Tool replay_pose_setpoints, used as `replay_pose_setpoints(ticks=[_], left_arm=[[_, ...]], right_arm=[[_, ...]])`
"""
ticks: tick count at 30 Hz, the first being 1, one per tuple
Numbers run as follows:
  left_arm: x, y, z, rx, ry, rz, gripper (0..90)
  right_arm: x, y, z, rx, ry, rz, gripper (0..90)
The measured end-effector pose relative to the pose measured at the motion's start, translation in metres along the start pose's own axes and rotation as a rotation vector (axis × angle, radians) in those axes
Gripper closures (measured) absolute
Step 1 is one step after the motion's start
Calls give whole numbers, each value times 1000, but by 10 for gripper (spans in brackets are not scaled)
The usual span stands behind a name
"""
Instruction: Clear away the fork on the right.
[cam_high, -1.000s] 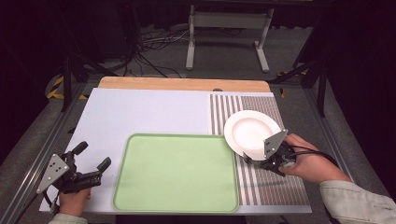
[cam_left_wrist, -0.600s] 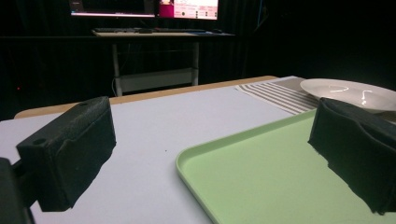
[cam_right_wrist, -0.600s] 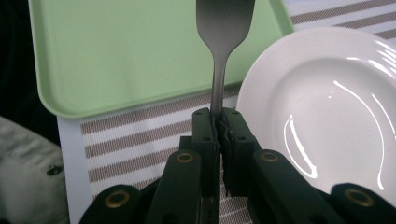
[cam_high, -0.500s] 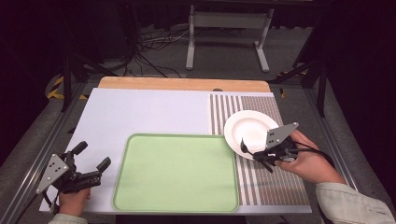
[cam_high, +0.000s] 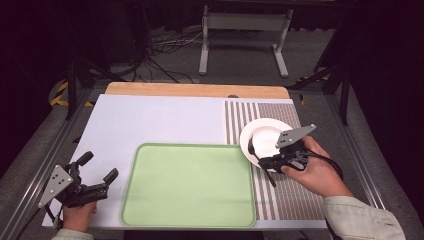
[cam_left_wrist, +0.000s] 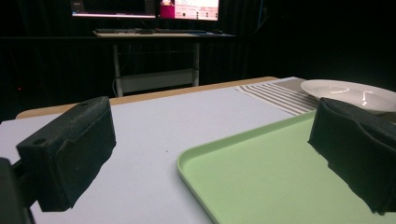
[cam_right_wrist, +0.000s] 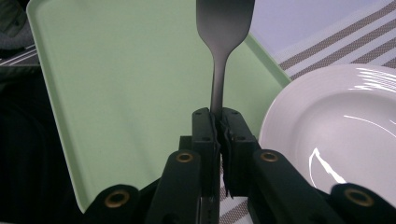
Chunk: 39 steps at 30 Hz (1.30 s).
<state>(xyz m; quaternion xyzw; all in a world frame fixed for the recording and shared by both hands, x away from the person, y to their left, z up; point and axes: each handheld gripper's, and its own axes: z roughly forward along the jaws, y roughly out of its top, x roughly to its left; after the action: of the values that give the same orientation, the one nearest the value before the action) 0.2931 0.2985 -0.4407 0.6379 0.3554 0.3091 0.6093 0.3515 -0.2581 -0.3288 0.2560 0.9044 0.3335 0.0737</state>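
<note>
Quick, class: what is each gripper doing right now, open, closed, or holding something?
Left gripper: open, holding nothing.
Right gripper: closed on a dark utensil.

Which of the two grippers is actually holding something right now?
The right gripper, beside the white plate: its fingers are shut on a dark metal utensil. The left gripper, at the table's near-left corner, is open and holds nothing.
</note>
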Motion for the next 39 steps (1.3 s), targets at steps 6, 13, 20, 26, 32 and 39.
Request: replay_pose_setpoints(ticks=[6, 13, 20, 26, 32, 39], left_arm=[[0, 0, 0, 0, -1, 0, 12], [0, 0, 0, -2, -7, -1, 12], [0, 0, 0, -3, -7, 2, 12], [0, 0, 0, 1, -7, 3, 12], [1, -1, 0, 1, -3, -1, 12], [1, -1, 0, 5, -5, 3, 12]], right_arm=[[12, 16, 5, 16, -28, 63, 858], [29, 32, 15, 79, -25, 117, 858], [38, 43, 24, 129, -52, 167, 858], [40, 50, 33, 173, -86, 227, 858], [34, 50, 44, 217, -81, 252, 858], [26, 49, 59, 276, -79, 341, 858]])
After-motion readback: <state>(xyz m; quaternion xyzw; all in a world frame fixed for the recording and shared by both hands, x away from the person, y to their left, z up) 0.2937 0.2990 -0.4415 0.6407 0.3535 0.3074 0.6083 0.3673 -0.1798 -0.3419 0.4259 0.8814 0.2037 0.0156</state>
